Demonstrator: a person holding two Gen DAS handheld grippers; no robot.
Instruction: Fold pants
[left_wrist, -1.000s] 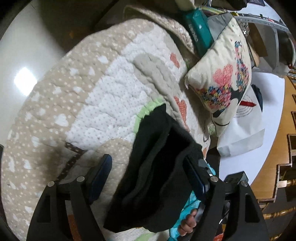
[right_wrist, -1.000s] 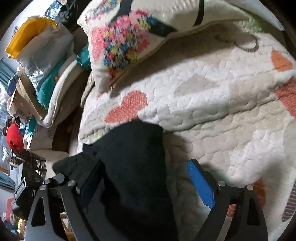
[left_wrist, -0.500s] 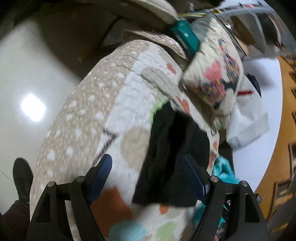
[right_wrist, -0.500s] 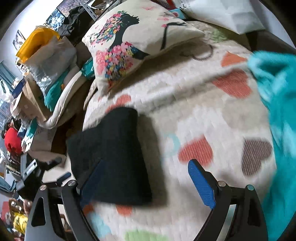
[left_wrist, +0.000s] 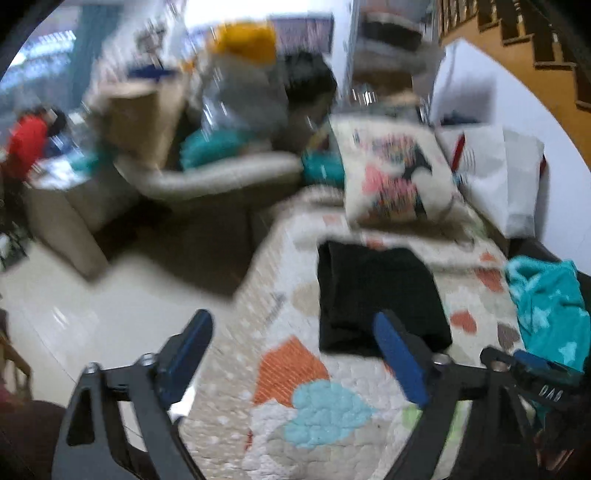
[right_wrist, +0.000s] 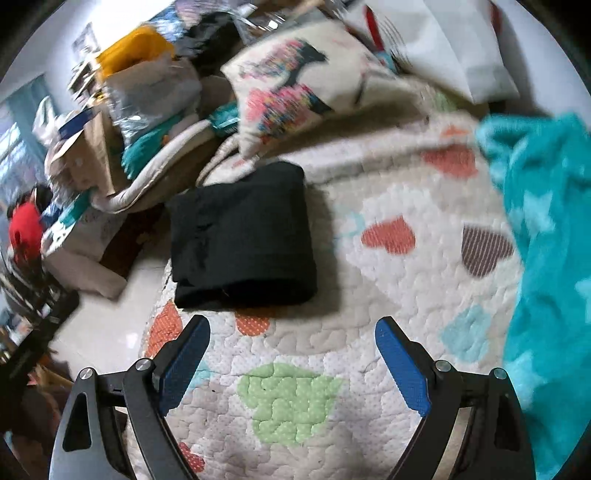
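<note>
Since nothing more needs holding, both spread wide and empty, left gripper (left_wrist: 291, 332) and right gripper (right_wrist: 291, 336) hanging clear; black pants (right_wrist: 242, 236) folded compact near quilt (right_wrist: 388, 295) edge, below pillow (right_wrist: 295, 85); teal blanket (right_wrist: 546, 221) aside.

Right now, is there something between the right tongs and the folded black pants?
Nothing visible. The right tongs are open above bare quilt, and the black pants lie folded just ahead. The teal blanket is off to the right side.
</note>
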